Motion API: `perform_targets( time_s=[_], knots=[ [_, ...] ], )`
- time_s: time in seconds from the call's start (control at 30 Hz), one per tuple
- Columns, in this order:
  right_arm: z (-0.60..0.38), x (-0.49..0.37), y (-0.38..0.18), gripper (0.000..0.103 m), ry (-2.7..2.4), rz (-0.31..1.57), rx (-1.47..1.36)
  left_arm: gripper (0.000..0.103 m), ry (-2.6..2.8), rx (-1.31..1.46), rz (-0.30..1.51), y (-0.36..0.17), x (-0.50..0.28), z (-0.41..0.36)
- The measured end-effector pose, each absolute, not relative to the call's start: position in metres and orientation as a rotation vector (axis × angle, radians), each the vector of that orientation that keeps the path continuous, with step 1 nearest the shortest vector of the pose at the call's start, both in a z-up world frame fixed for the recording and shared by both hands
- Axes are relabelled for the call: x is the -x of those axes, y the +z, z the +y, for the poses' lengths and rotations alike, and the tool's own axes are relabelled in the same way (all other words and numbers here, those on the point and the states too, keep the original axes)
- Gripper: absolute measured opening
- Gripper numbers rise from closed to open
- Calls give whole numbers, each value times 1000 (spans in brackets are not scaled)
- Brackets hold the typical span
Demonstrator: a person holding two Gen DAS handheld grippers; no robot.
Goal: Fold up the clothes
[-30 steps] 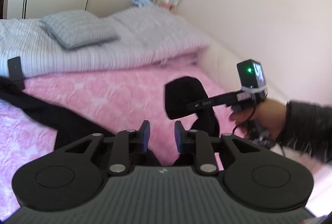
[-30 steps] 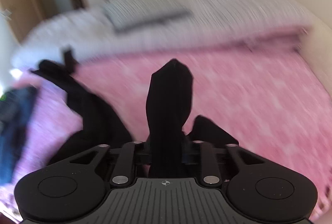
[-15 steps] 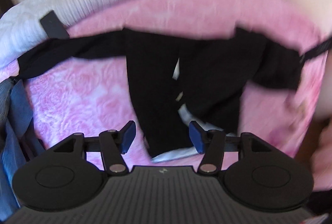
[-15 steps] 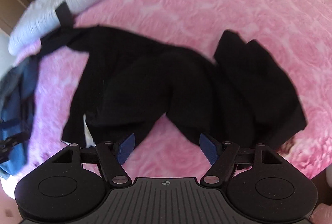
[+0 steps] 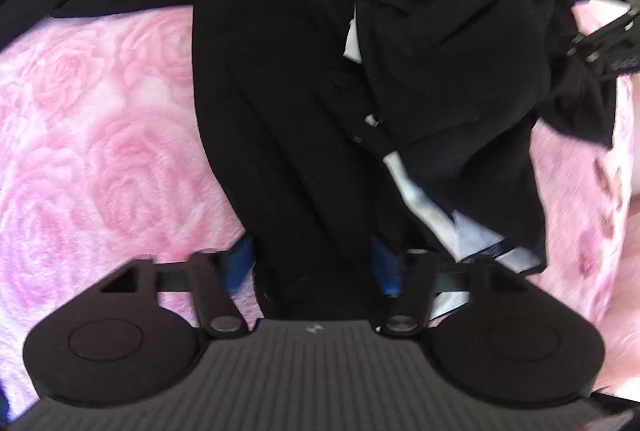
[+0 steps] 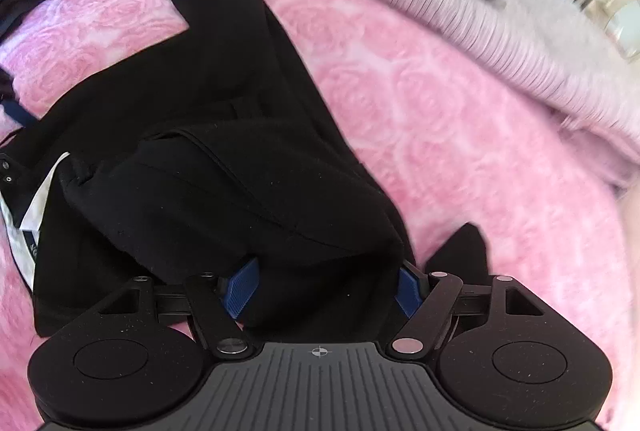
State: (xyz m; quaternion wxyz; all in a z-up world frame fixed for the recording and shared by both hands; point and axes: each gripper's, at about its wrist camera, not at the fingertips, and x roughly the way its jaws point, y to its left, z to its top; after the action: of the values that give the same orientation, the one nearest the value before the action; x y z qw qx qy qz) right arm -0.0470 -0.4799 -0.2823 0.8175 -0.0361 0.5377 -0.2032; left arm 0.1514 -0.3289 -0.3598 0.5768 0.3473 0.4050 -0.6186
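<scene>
Pink rose-patterned bed cover [image 6: 460, 119] all around the fingers. Black garment [image 5: 304, 103] sprawled over it, bunched between the spread fingers of both the left gripper [image 5: 312, 267] and the right gripper [image 6: 324, 287]. Ribbed pale blanket [image 6: 460, 15] beyond. White lining [image 5: 436, 215] right of the left fingers.

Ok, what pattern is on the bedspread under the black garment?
Pink rose pattern on the bedspread, clearest in the left wrist view.
</scene>
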Motion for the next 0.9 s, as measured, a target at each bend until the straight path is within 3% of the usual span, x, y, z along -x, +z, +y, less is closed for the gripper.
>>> perform_targets(
  time_s=[0.03,0.07,0.1,0.2,0.47,0.5,0.8,0.83,0.87,0.9],
  knots=[
    [-483,46,-284,73,-433,1155,53,16,-1463,-803,947,-353,-151,-327],
    [-487,45,-286,59,-433,1164,28,14,-1479,-792,946,-347,-150,-326],
    [-489,44,-286,24,-432,1172,13,12,-1494,-782,944,-340,-150,-324],
    [-485,52,-265,13,-430,1171,-7,10,-1540,-751,940,-320,-148,-320],
    [-459,134,-184,9,-551,1198,61,9,-1847,-757,963,-245,-95,-286],
    [-454,146,-177,4,-569,1212,71,9,-1891,-778,972,-240,-82,-282],
    [-479,244,-193,0,-663,1307,-163,12,-1702,-912,1067,-236,-28,-288],
    [-489,251,-198,3,-669,1295,-209,13,-1661,-917,1075,-233,-28,-292],
    [-499,253,-208,13,-665,1275,-243,14,-1618,-928,1080,-229,-28,-296],
    [-508,254,-217,35,-656,1251,-264,20,-1583,-947,1072,-227,-25,-300]
  ],
)
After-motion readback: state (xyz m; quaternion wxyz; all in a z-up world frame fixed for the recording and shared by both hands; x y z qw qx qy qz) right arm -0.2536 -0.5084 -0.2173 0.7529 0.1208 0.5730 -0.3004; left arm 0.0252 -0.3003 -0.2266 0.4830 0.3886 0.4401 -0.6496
